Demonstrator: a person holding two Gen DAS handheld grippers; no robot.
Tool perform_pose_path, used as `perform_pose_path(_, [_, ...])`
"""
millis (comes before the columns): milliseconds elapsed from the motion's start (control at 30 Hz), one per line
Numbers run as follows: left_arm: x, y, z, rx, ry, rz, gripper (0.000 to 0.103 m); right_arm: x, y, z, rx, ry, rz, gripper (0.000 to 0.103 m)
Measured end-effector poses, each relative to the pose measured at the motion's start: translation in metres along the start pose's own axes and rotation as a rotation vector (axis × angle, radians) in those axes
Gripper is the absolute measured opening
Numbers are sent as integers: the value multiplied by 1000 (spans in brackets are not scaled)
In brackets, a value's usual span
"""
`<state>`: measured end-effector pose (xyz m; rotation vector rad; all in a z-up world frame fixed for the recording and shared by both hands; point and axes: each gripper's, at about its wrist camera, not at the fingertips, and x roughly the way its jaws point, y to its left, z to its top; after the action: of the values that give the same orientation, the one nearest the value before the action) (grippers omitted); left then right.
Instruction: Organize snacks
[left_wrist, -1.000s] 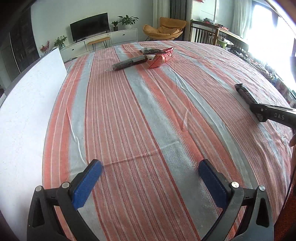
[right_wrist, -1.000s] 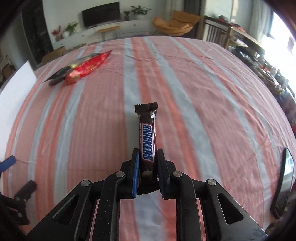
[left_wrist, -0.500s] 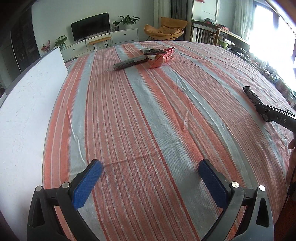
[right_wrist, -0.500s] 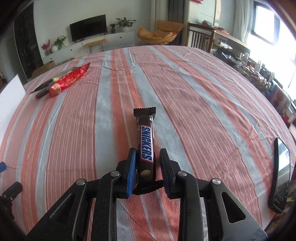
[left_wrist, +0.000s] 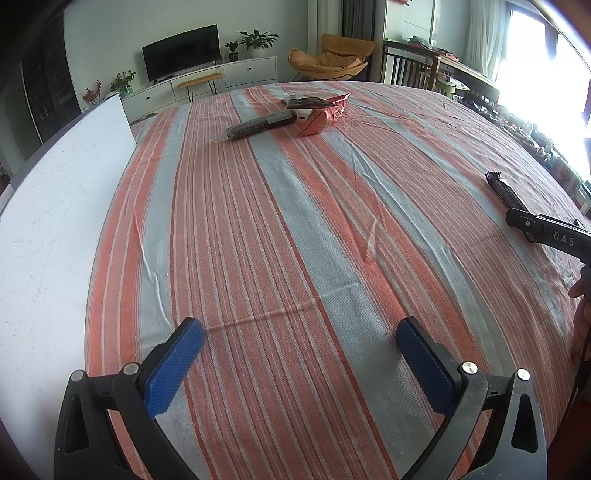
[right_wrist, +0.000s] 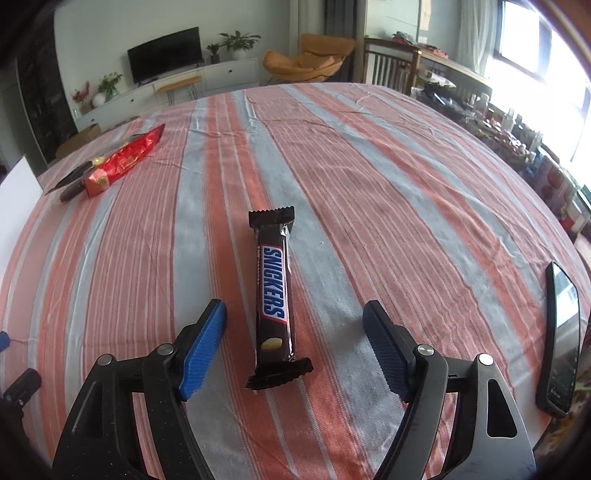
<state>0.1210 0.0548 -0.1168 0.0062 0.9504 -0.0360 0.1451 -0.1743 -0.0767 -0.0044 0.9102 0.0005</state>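
Snickers bar (right_wrist: 274, 291) is seen lying flat on the striped tablecloth (right_wrist: 388, 192), lengthwise between the blue pads of the right gripper (right_wrist: 295, 325), which is spread wide with neither pad touching the wrapper. A black phone (right_wrist: 561, 343) is placed well to the right of the bar, at the cloth's edge. A red snack packet (right_wrist: 123, 162) and a dark wrapped stick (left_wrist: 262, 125) are grouped far from the bar, toward the far left. The left gripper (left_wrist: 299, 336) is likewise held wide, with only bare cloth between its pads. A white board (left_wrist: 55, 221) is set along the cloth's left side.
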Motion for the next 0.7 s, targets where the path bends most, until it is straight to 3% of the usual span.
perform_pose_path(533, [1,1,2,8,7,-8,103,1,0,0,-8,3,7,84])
perform_pose_path(700, [7,3,18,-19,125,-21,103,1,1,0,-8,3,7,84])
